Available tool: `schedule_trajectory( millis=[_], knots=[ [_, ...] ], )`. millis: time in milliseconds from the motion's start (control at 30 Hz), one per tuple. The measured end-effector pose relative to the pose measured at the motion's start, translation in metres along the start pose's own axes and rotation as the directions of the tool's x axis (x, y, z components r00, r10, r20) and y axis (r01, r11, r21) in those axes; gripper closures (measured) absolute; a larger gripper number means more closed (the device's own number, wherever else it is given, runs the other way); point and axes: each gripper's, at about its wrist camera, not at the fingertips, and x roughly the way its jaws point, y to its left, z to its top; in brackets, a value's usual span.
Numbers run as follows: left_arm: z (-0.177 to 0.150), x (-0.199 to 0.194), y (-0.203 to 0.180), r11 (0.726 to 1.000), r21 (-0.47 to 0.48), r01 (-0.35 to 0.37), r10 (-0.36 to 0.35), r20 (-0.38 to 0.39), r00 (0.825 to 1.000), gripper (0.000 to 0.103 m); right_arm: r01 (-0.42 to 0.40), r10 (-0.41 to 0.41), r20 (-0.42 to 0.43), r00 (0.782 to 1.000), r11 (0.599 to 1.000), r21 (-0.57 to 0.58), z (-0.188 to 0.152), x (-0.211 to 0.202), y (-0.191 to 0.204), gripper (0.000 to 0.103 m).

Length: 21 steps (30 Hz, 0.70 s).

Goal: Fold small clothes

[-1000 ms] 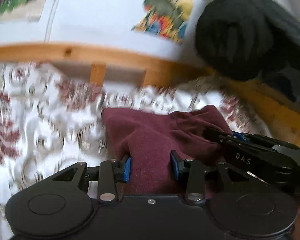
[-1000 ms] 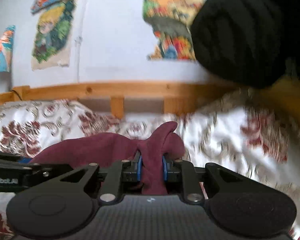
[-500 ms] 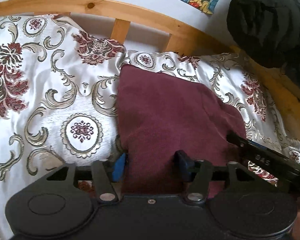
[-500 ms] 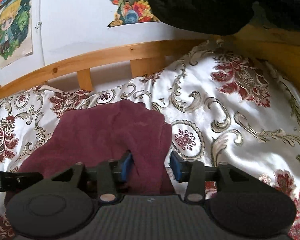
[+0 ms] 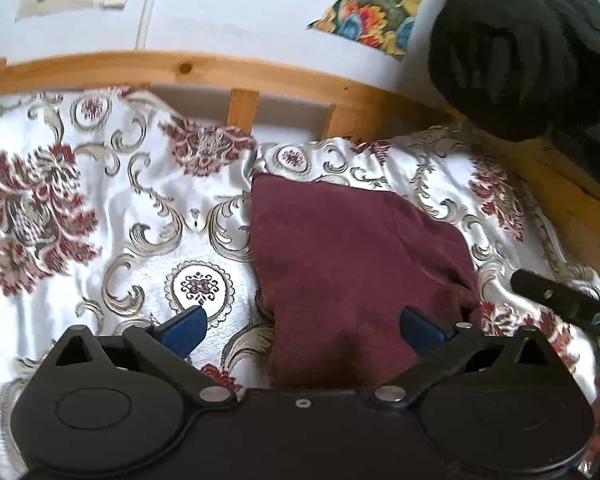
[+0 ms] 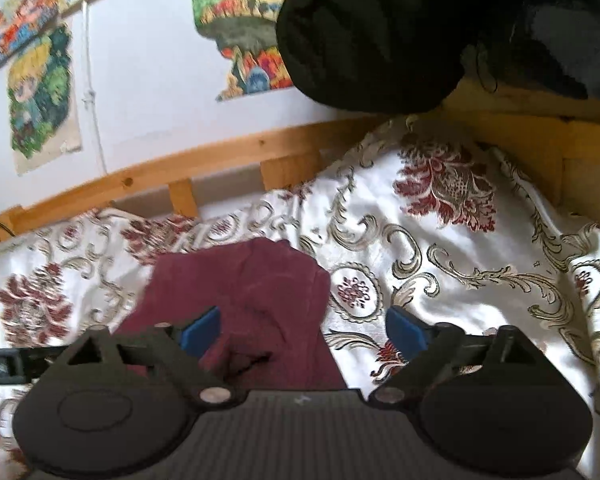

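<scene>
One maroon garment (image 5: 352, 264) lies folded on the patterned bedspread (image 5: 100, 240), toward the wooden rail (image 5: 204, 68) that runs along the bed's far edge, with a strip of bedspread between them. There are two grippers, each with two blue pads. The left gripper (image 5: 304, 324) has its jaws spread wide and opening: the left pad (image 5: 186, 326) hangs over bare bedspread and the right pad (image 5: 422, 330) over the cloth, neither pressing on it, so it has hold of nothing. The right gripper (image 6: 302, 330) is likewise wide and opening, its left pad (image 6: 200, 330) over the garment's near right part and its other pad over the bedspread, gripping nothing. One black knitted item (image 5: 512, 48) hangs over the rail at the far right corner. The right wrist view shows three colourful pictures (image 6: 40, 96) on the white wall. A second ago both grippers pinched the garment, the right one clamped on a bunched-up fold held off the bed; half a second ago the cloth was down flat with the jaws partly apart; now both have let go and the garment rests free.
</scene>
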Motion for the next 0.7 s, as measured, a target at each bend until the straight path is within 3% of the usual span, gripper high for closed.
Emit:
schedule_trajectory(
  millis=[67,400,700],
  knots=[
    [-0.001,-0.015,-0.005,1.0,0.028,0.006,-0.006,0.017,1.0,0.001,-0.003,0.003,0.017,1.0,1.0,0.012,0.0,-0.016,0.001,0.0],
    [-0.019,-0.106,-0.016,0.993,0.117,-0.002,-0.014,0.132,0.991,0.001,-0.031,0.032,0.031,0.999,0.999,-0.016,-0.005,-0.095,0.013,0.0],
    [-0.042,-0.159,-0.02,0.992,0.118,-0.034,0.022,0.1,0.995,0.001,-0.054,0.06,0.04,0.997,0.991,-0.123,-0.025,-0.158,0.036,0.0]
  ],
)
